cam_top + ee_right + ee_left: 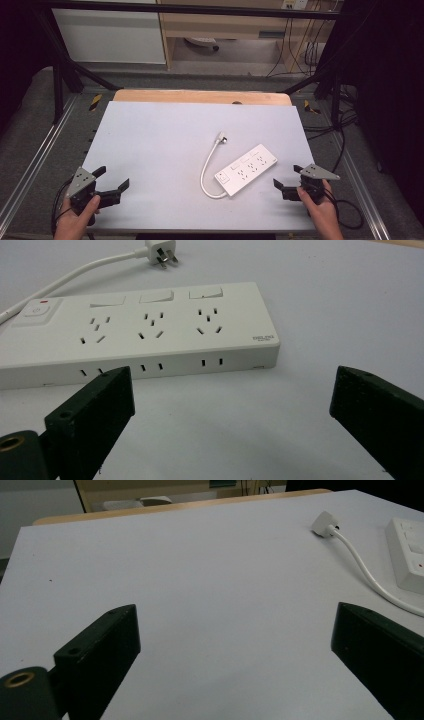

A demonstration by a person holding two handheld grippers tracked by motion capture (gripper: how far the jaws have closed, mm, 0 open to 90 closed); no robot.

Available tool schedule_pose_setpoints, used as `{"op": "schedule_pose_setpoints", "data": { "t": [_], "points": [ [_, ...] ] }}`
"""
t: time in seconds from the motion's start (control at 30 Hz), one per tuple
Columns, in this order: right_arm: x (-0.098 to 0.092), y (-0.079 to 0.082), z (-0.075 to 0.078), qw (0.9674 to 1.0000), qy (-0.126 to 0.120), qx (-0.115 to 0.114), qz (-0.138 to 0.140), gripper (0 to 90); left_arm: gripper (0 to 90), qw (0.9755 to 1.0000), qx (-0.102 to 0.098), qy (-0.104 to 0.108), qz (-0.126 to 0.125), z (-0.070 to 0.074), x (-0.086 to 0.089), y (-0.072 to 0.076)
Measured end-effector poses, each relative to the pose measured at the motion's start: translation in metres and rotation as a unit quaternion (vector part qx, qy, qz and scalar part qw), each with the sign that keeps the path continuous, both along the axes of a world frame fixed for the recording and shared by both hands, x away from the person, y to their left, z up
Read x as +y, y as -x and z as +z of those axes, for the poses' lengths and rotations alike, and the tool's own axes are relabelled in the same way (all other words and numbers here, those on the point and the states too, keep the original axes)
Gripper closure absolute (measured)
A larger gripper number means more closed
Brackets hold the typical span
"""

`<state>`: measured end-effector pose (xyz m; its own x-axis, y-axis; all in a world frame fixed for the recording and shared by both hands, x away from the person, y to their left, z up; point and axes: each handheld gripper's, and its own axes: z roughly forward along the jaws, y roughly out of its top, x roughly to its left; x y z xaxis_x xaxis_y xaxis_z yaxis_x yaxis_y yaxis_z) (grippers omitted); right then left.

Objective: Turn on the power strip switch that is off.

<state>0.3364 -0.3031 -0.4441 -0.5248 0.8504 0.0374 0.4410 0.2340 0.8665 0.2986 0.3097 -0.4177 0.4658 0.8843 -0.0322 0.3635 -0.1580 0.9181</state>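
The power strip (pixel 407 555) is cut off by the left gripper view's right edge

The power strip (pixel 140 330) bears a small grey two-line print on its top face by the near right corner — too small to read (likely a brand mark) — and a power symbol on its round switch (pixel 35 310)

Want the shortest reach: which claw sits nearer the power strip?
The right claw: it sits just beside the power strip, while the left claw sits across the table.
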Motion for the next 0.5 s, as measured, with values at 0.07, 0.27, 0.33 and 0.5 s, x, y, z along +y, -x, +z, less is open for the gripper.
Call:
{"op": "schedule_pose_setpoints", "data": {
  "t": [0.07,0.27,0.33,0.5],
  "points": [
    [0.0001,0.0004,-0.0003,1.0,0.001,0.003,0.0,4.4,5.7,1.0,0.002,0.0,-0.001,-0.0002,-0.0007,-0.0005],
    [-0.0004,0.0004,-0.0005,0.9999,-0.003,0.012,-0.004,4.1,5.7,1.0,0.003,-0.003,-0.002,-0.001,-0.0005,-0.0004],
    [0.0001,0.0007,-0.0001,0.9999,-0.004,0.016,-0.005,4.0,5.7,1.0,0.005,-0.002,-0.004,-0.0014,-0.0007,-0.0008],
    [-0.0001,0.0018,0.0012,0.9998,-0.005,0.02,-0.008,3.6,5.7,0.9999,0.007,-0.005,-0.007,-0.0019,-0.0021,-0.0006]
  ]
}}
